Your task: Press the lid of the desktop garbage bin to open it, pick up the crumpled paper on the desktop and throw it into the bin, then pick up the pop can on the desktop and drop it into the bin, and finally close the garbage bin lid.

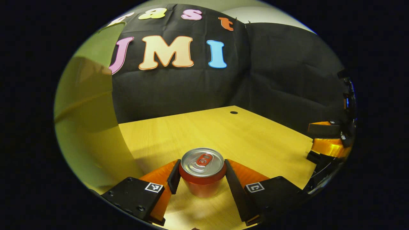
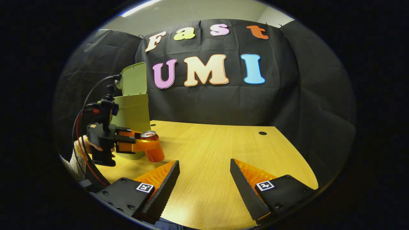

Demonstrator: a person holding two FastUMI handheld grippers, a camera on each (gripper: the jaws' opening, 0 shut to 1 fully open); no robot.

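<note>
The left gripper (image 1: 202, 177) is clamped on the upright pop can (image 1: 202, 171) just beside the open-lidded bin (image 2: 134, 105), while the right gripper (image 2: 204, 179), fingers apart, hovers over bare desktop (image 2: 223, 143) well away from the bin.

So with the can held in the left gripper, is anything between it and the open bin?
Nothing visible. In the right gripper view the left gripper holds the pop can right beside the bin, whose lid stands open. Only bare desktop lies around them.
</note>
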